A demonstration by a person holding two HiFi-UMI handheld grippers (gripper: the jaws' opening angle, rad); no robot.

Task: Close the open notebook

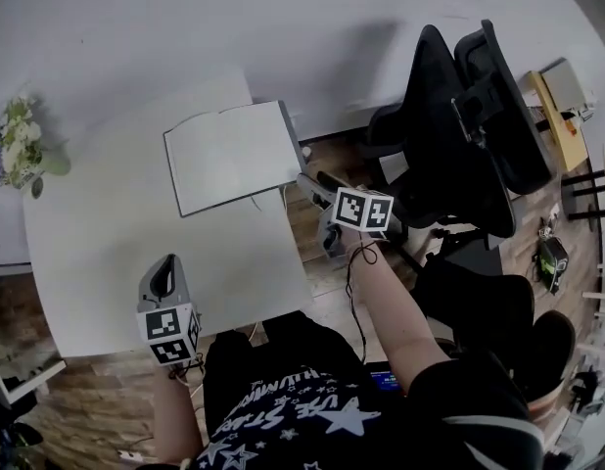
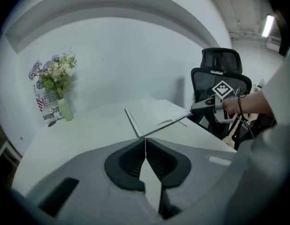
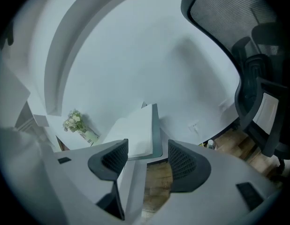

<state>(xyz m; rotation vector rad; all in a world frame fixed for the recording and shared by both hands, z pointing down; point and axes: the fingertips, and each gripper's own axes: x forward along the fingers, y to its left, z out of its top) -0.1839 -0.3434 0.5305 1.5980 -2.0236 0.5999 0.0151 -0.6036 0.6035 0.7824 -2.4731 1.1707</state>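
An open notebook [image 1: 234, 155] with blank white pages and a grey cover lies flat near the far right corner of the white table [image 1: 107, 213]. My right gripper [image 1: 307, 179] sits just off the table's right edge, by the notebook's near right corner. In the right gripper view its jaws [image 3: 145, 153] stand open, with the notebook [image 3: 135, 130] right ahead of them and nothing between the pads. My left gripper [image 1: 165, 274] rests over the table's near edge, far from the notebook [image 2: 156, 114]. Its jaws [image 2: 145, 142] are shut and empty.
A vase of flowers [image 1: 19, 140] stands at the table's left side, beside a printed carton [image 2: 47, 104]. A black office chair [image 1: 469, 135] stands close to the right of the table, behind the right gripper. Wooden floor shows below the table's right edge.
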